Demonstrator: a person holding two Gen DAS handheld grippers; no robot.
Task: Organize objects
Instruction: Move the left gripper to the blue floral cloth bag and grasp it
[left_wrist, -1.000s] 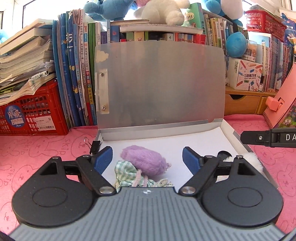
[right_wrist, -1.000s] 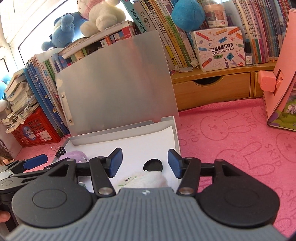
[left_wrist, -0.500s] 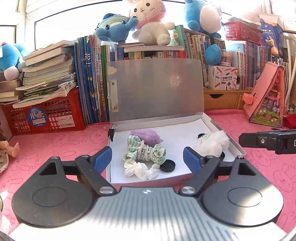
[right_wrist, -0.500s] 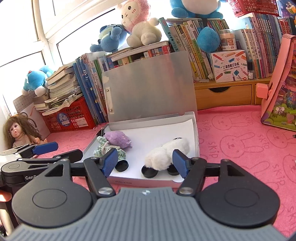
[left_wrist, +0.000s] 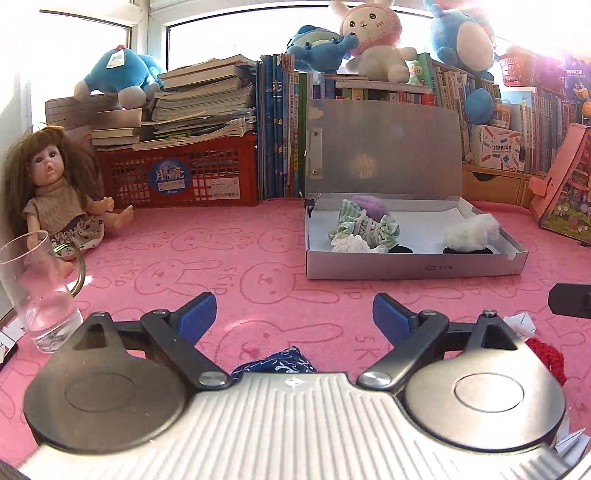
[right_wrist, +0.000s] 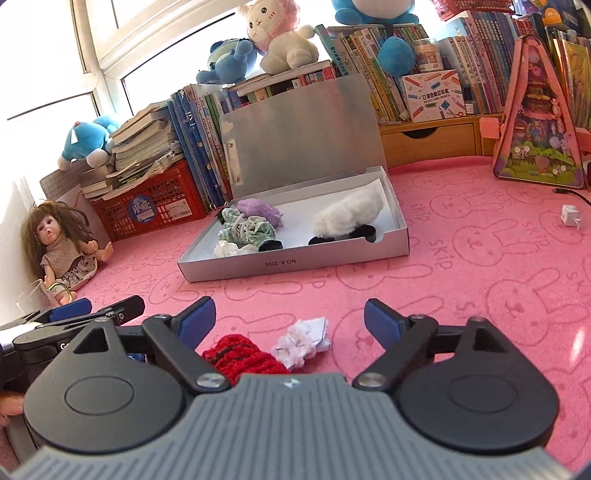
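An open silver box (left_wrist: 413, 266) (right_wrist: 295, 262) lies on the pink mat, lid upright. Inside are a purple fluffy piece (left_wrist: 371, 206) (right_wrist: 260, 210), a green checked scrunchie (left_wrist: 364, 227) (right_wrist: 245, 230), a white scrunchie (left_wrist: 354, 244) (right_wrist: 229, 249), a white fluffy piece (left_wrist: 471, 232) (right_wrist: 349, 216) and black round pieces (left_wrist: 400, 250). My left gripper (left_wrist: 294, 317) is open and empty above a dark blue patterned cloth piece (left_wrist: 277, 363). My right gripper (right_wrist: 289, 318) is open and empty above a red knit piece (right_wrist: 243, 356) and a white scrunchie (right_wrist: 299, 341).
A doll (left_wrist: 55, 188) (right_wrist: 61, 247) sits at the left by a glass mug (left_wrist: 35, 291). A red basket (left_wrist: 181, 173) with stacked books, upright books and plush toys line the back. A pink toy house (right_wrist: 537, 122) stands right. A small white cube (right_wrist: 570, 216) lies on the mat.
Both grippers have pulled back from the box, toward the near side of the mat. The loose blue, red and white pieces now show under them. The box contents stay in place.
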